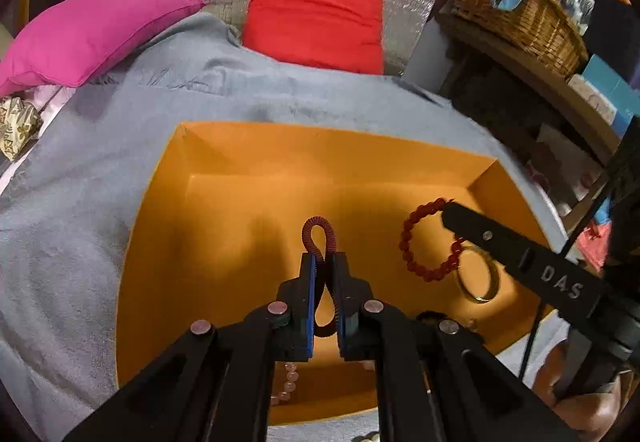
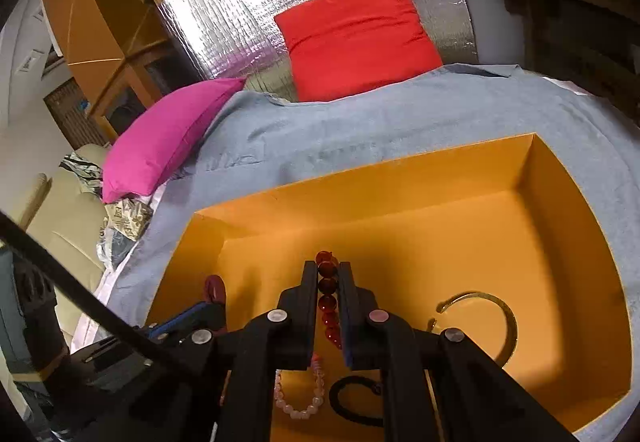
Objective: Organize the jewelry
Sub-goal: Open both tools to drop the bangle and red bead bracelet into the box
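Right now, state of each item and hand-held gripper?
Left hand-held gripper: shut on red coil bracelet, over the box.
Right hand-held gripper: shut on red bead bracelet.
Orange box: open, on grey blanket.
Gold bangle: loose in box.
Pink bead bracelet: loose in box.
Black hair tie: loose in box.

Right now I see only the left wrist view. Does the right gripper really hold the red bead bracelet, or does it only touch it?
Observer: It holds it. The right gripper is shut on the red bead bracelet, with beads in a row between its fingers.
Operator: Is the gold bangle a closed ring?
Observer: No. The gold bangle is an open cuff; its ends do not meet.
Operator: What lies at the near end?
Observer: A pale pink bead bracelet beside a black loop, inside the orange box.
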`<control>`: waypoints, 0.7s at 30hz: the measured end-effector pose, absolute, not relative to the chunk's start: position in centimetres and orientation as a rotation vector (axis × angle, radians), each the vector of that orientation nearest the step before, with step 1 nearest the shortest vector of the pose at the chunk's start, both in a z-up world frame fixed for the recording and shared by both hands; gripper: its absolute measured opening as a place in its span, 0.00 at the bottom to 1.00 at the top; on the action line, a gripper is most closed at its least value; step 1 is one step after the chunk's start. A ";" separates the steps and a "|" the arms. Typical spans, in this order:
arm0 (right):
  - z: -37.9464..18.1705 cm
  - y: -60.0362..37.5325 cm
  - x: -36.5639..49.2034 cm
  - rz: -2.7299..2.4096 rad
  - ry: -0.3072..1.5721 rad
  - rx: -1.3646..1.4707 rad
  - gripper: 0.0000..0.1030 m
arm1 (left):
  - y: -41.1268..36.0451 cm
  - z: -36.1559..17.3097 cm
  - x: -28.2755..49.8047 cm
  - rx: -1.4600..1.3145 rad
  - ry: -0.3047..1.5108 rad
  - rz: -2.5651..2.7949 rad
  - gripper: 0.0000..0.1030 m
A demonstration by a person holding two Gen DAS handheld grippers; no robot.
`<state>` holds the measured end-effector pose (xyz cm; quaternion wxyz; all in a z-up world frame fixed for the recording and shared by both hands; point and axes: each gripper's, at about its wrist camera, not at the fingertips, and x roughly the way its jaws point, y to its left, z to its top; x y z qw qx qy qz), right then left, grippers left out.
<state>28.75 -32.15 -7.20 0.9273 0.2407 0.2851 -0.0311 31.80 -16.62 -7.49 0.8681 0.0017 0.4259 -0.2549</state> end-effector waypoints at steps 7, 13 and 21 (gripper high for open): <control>-7.9 -32.7 29.0 -0.109 0.612 0.505 0.11 | -16.7 -7.7 31.6 0.048 0.894 -0.478 0.37; -7.0 -33.4 27.4 -0.138 0.570 0.498 0.49 | -16.0 -6.8 30.3 0.057 0.855 -0.473 0.56; -5.3 -33.6 23.9 -0.156 0.513 0.460 0.53 | -15.3 -5.7 27.6 0.152 0.790 -0.393 0.66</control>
